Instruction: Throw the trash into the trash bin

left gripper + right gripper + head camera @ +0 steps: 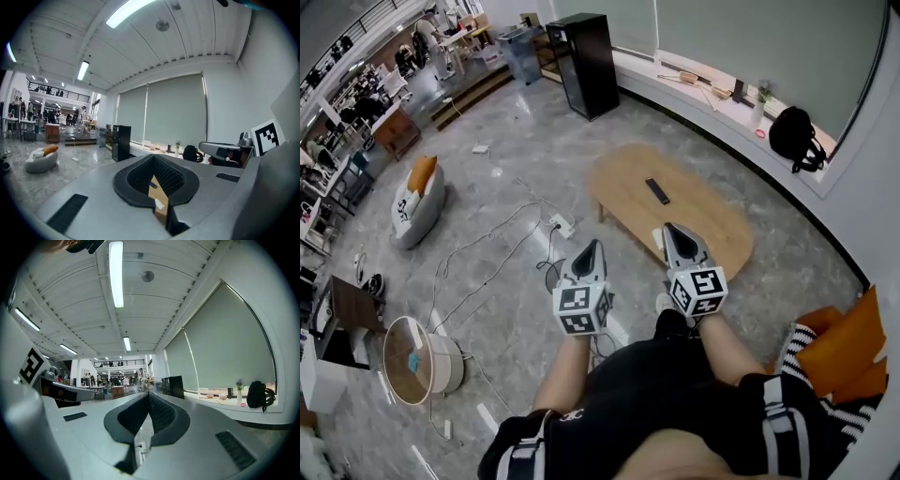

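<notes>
The task is standing at its start: the oval wooden low table [712, 220] is lying just ahead, no trash bin is showing that I can identify, and pickup and disposal are both remaining to be done. The left gripper [594, 246] and the right gripper [671, 229] are being held out towards the table, jaws clenched together on nothing. The head view is showing the flat black remote control [657, 190] at the table's middle, while only the left gripper view is clearly showing the small white scrap [160, 203], presumably the trash, lying at the table's near edge.
</notes>
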